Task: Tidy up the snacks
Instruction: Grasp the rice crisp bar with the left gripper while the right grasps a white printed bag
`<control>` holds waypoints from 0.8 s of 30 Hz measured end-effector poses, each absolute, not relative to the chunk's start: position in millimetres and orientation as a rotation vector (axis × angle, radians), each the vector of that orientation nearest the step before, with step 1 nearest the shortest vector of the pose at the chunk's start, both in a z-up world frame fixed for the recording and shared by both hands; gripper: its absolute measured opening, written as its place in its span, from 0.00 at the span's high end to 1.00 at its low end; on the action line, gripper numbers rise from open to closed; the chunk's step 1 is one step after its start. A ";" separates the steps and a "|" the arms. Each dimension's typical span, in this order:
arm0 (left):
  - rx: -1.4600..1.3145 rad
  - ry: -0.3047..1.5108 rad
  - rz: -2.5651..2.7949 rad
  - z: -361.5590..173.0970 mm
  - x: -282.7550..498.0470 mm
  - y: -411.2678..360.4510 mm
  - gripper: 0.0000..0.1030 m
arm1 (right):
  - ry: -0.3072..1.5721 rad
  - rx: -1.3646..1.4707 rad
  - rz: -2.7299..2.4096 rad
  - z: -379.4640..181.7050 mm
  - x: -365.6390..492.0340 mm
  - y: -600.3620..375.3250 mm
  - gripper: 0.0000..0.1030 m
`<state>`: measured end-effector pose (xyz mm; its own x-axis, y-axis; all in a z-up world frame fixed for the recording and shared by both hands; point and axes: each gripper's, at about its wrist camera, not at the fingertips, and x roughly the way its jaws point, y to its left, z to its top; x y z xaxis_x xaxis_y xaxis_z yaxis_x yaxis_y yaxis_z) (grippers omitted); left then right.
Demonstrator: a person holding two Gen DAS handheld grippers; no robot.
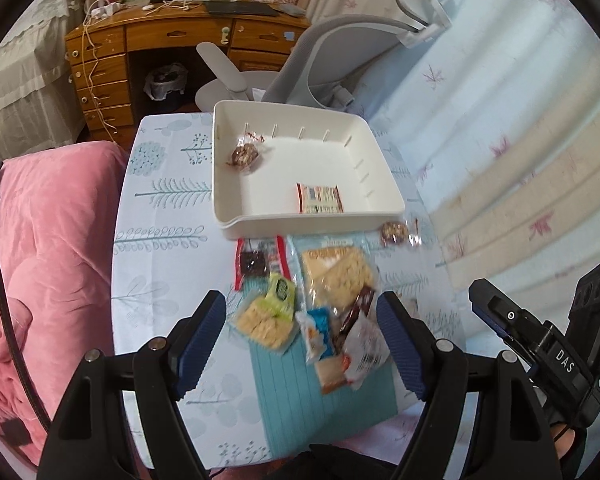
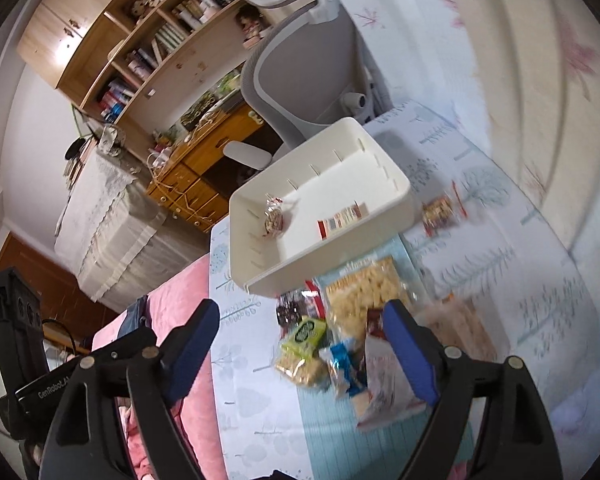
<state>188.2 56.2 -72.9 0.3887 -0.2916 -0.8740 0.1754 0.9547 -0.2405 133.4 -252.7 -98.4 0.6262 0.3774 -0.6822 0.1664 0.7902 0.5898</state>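
A white tray (image 1: 312, 226) stands on the table and holds a clear-wrapped nut snack (image 1: 244, 156) and a striped packet (image 1: 320, 198). Another nut snack (image 1: 394, 232) lies just outside the tray's right corner. In front of the tray is a pile: a dark brownie packet (image 1: 256, 260), a big cracker bag (image 1: 338, 276), a green-labelled cracker pack (image 1: 268, 312), a blue packet (image 1: 316, 332) and a white packet (image 1: 366, 344). My left gripper (image 1: 298, 296) hovers open above the pile. My right gripper (image 2: 300, 308) is open over the same pile (image 2: 340, 344), holding nothing.
The table (image 1: 160, 240) has a tree-print cloth and a teal mat (image 1: 300, 400). A pink quilt (image 1: 52, 260) borders its left side and a leaf-print bed cover (image 1: 520, 140) its right. A grey office chair (image 1: 340, 52) and a wooden desk (image 1: 160, 40) stand behind.
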 end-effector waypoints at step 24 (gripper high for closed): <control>0.104 1.280 -0.393 -129.5 172.5 53.1 0.12 | 1.037 0.886 -0.069 -165.9 46.6 -237.8 0.08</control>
<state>172.5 53.1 -129.5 0.2306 -0.2278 -0.9460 0.3423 0.9291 -0.1403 46.6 -237.8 -165.9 0.5389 0.3432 -0.7693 0.4415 0.6627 0.6049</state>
